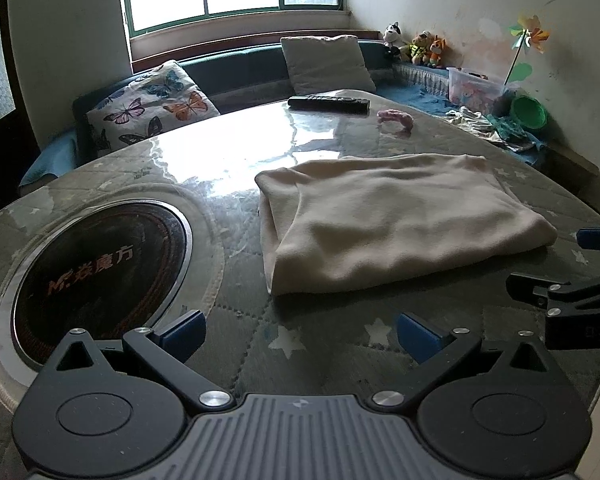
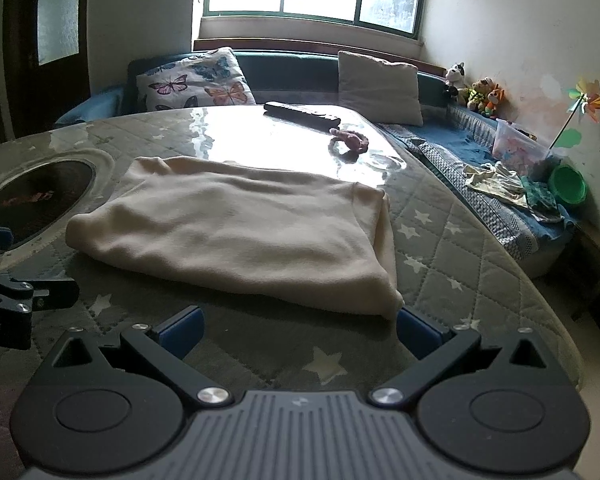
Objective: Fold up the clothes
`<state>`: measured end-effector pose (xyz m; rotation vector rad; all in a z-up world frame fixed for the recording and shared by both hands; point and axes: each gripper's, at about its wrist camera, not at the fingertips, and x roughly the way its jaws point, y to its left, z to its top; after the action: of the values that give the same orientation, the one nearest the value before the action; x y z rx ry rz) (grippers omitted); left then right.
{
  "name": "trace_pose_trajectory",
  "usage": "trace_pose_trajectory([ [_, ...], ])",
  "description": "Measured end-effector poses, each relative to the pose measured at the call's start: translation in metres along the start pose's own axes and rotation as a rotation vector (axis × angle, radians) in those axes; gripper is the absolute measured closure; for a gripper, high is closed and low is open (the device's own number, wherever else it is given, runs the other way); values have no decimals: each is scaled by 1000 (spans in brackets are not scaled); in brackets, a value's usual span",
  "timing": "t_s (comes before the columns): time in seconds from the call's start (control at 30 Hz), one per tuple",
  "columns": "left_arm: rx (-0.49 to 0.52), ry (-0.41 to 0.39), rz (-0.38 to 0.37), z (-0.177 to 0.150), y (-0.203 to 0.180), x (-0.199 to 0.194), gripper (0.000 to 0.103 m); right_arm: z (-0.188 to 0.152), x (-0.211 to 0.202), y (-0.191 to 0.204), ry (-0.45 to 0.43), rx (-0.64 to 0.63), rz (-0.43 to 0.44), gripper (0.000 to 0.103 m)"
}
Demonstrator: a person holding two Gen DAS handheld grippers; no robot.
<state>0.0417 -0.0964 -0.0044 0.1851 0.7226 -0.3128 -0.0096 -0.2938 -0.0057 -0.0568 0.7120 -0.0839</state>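
My left tool (image 1: 300, 336) hangs low over the tabletop (image 1: 324, 360), blue pads spread wide, gripping nothing. Ahead and left of it sits the round inset burner (image 1: 100, 276); ahead and right lies the cream garment (image 1: 396, 220), folded flat. My right tool (image 2: 298, 330) is equally wide open and empty — the garment's near corner lies just in front of its right pad, perhaps touching. Beyond the garment lie a remote (image 2: 302, 115) and something small and pink (image 2: 350, 140).

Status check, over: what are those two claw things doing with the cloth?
Both jaws open, empty. Cream garment folded on table, untouched. Remote and pink item beyond, clear.
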Motion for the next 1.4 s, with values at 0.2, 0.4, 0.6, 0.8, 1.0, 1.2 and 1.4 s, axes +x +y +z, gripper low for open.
trace_pose_trajectory([
  [0.2,1,-12,1,-3,-1,-7,0,-2,-7,3,-9,0,1,0],
  [0.4,4,-23,4,-5,-2,-13,0,-3,-14,4,-23,5,5,0],
  [0.6,7,-38,1,-7,-4,-19,0,-6,-19,4,-25,15,5,0],
  [0.8,8,-50,0,-9,-6,-24,0,-9,-23,6,-31,18,12,0],
  [1.0,7,-59,-2,-11,-6,-28,0,-10,-27,10,-36,17,21,0],
  [1.2,5,-65,0,-13,-6,-30,0,-10,-29,14,-38,12,34,0],
  [1.4,6,-66,-1,-14,-5,-31,0,-10,-30,17,-40,6,46,0],
])
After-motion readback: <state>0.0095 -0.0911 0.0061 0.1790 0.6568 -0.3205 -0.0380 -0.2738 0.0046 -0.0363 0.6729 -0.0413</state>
